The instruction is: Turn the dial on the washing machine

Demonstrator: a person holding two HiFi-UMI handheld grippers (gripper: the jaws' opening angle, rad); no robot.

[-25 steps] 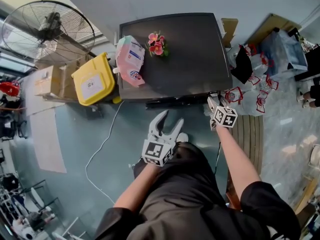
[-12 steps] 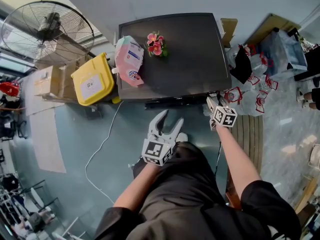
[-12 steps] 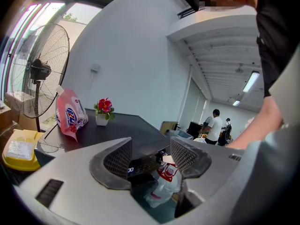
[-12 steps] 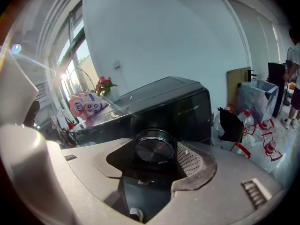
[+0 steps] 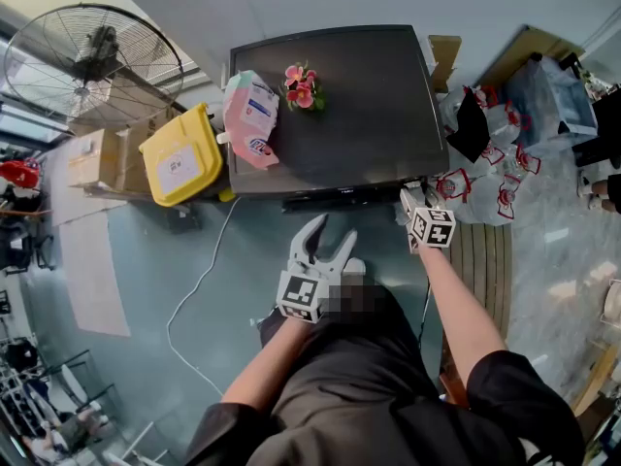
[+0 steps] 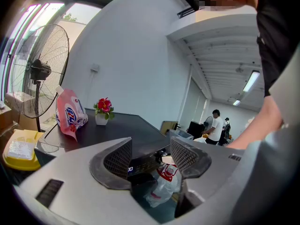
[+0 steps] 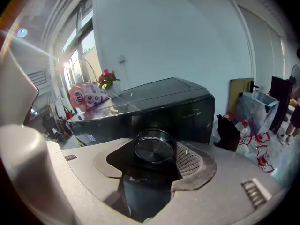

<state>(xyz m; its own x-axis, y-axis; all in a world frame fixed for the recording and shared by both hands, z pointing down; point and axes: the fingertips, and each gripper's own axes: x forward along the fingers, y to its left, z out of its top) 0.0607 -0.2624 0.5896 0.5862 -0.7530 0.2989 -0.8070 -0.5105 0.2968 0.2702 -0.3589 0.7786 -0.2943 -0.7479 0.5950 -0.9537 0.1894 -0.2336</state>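
The washing machine is a black box with a glossy dark top, straight ahead of me in the head view. Its round black dial sits on the front panel at the right end. My right gripper reaches that front corner. In the right gripper view the right gripper has a jaw on each side of the dial and is shut on it. My left gripper hangs in the air before the machine's front, open, and nothing lies between the jaws of the left gripper.
A pink detergent bag and a small flower pot stand on the machine's top. A yellow bin, cardboard boxes and a big fan are to the left. Plastic bags crowd the right. A white cord runs across the floor.
The right gripper's marker cube has turned slightly at the dial. The left gripper has stayed where it was.
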